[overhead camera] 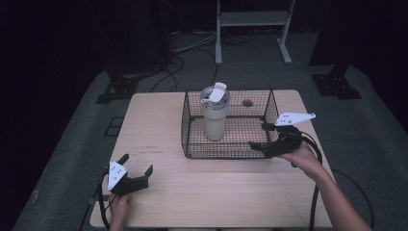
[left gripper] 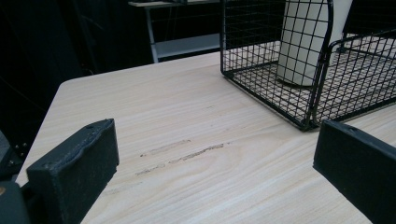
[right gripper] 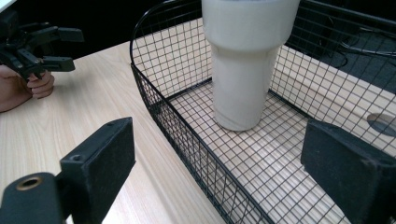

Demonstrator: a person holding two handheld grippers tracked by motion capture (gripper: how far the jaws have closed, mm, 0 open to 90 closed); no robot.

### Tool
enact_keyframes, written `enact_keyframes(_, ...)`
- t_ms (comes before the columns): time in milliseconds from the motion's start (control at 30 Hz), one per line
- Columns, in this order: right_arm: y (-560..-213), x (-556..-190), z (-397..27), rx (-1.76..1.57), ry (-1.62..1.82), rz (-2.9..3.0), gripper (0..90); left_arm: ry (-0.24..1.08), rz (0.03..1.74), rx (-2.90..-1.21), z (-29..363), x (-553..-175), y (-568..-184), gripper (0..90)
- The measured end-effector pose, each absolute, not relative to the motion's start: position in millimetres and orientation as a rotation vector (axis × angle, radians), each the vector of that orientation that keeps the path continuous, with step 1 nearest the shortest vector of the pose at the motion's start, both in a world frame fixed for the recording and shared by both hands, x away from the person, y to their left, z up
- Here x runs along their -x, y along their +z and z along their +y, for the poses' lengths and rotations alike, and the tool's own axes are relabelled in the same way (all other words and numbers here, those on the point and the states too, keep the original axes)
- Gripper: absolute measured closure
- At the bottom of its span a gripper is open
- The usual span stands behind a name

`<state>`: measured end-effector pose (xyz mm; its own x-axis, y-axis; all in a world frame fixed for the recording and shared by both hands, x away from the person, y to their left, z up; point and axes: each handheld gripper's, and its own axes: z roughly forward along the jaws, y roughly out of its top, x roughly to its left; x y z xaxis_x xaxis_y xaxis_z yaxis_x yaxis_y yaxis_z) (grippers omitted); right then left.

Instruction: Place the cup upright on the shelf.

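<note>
The high view looks forward and down from above the person's side, taking in the whole tabletop [overhead camera: 159, 120] and the floor beyond. The left gripper view sits low and close to the tabletop [left gripper: 187, 121], facing the near corner of the wire basket [left gripper: 299, 88] between its own jaws. The right gripper view looks down at close range over the basket [right gripper: 187, 140] rim onto the tumbler [right gripper: 243, 70]. All three views share the basket [overhead camera: 226, 144] and tumbler [overhead camera: 215, 115]; the right gripper view also catches the left claw [right gripper: 70, 46].
</note>
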<state>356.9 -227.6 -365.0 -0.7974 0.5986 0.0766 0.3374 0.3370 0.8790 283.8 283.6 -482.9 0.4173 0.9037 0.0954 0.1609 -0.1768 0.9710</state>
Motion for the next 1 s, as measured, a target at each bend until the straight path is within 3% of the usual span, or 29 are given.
enact_keyframes(1000, -393.0, -326.8, -261.7, -0.92, 1.46, 2.303, 9.4, 0.887, 0.955, -1.625, 283.6, -283.7, -482.9, 0.0)
